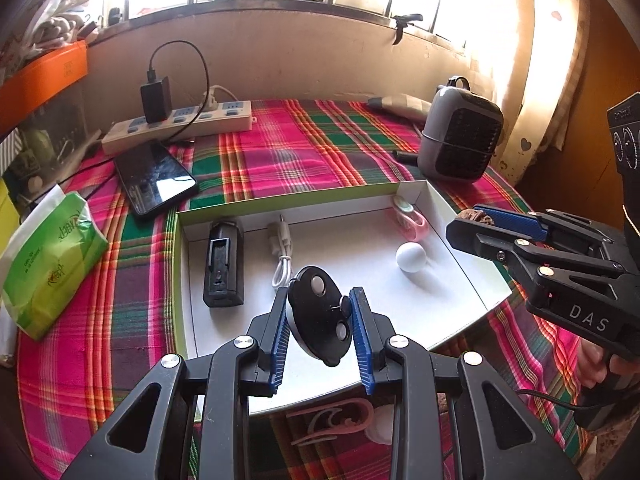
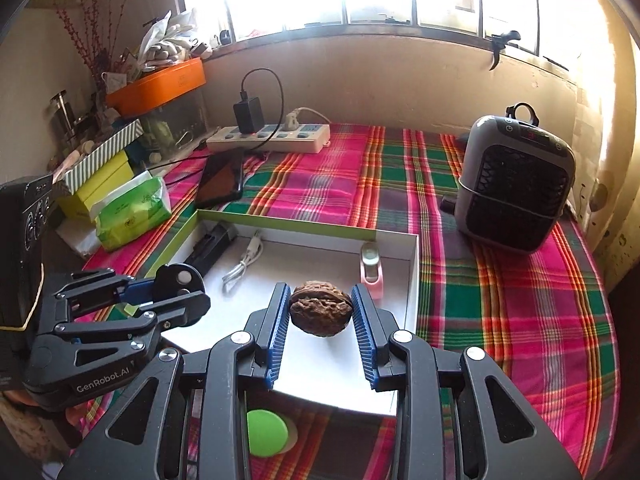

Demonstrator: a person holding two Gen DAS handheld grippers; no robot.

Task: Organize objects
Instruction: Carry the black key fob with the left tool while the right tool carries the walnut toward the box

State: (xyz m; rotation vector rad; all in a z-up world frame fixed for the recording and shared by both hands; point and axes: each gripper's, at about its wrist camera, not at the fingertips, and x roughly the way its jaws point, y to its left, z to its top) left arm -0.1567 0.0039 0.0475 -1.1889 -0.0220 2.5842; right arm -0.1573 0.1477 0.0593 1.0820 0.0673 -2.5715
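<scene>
Both claws loaded: my left gripper [image 1: 320, 320] clamps a black remote [image 1: 319, 314], my right gripper [image 2: 320, 316] a walnut [image 2: 320, 312], each at frame centre over the tray [image 1: 400, 194]. Delivery step; next, I lower and release inside.

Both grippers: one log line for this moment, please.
left gripper: shut on black round gadget | right gripper: shut on walnut | both over white tray

Two close wrist views, angled down, sharing the box [image 1: 472, 280].
</scene>
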